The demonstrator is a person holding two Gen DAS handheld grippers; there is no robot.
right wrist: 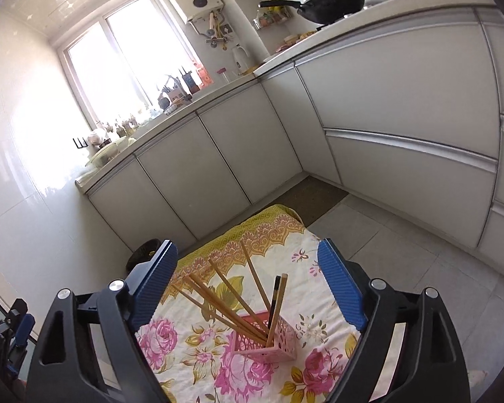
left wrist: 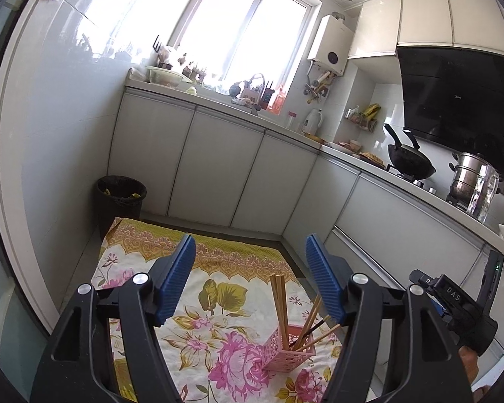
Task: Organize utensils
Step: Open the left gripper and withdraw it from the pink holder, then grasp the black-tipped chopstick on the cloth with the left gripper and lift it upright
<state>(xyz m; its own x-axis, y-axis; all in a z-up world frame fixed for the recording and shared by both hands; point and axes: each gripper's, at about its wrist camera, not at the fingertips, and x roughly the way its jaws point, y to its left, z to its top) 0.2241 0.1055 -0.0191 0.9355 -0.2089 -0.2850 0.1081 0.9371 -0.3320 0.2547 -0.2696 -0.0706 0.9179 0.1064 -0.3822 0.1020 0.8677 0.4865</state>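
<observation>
The left tongs stood apart with nothing between their blue ribbed pads. The right tongs were spread wide as well, empty, above the pink holder.

That pink perforated holder stood upright on a floral cloth, just below and ahead of both pairs of tongs. Several wooden chopsticks leaned out of it in different directions, and one dark chopstick stood among them. In the left wrist view the holder sat toward the right-hand pad, the chopsticks rising between the pads.

At the right edge of the left wrist view the other black handle showed, with the letters "DAS" in white on it and a small green light on the part behind it.

Beyond the cloth's far corner a black waste bin stood against the wall. White cabinet doors ran under the tabletop, which carried a black wok, a steel pot and a clear glass jug. Above the wok hung a black range hood; a small logo on its face was too small to read. A white water heater was fixed beside the bright window, its marking unreadable too.
</observation>
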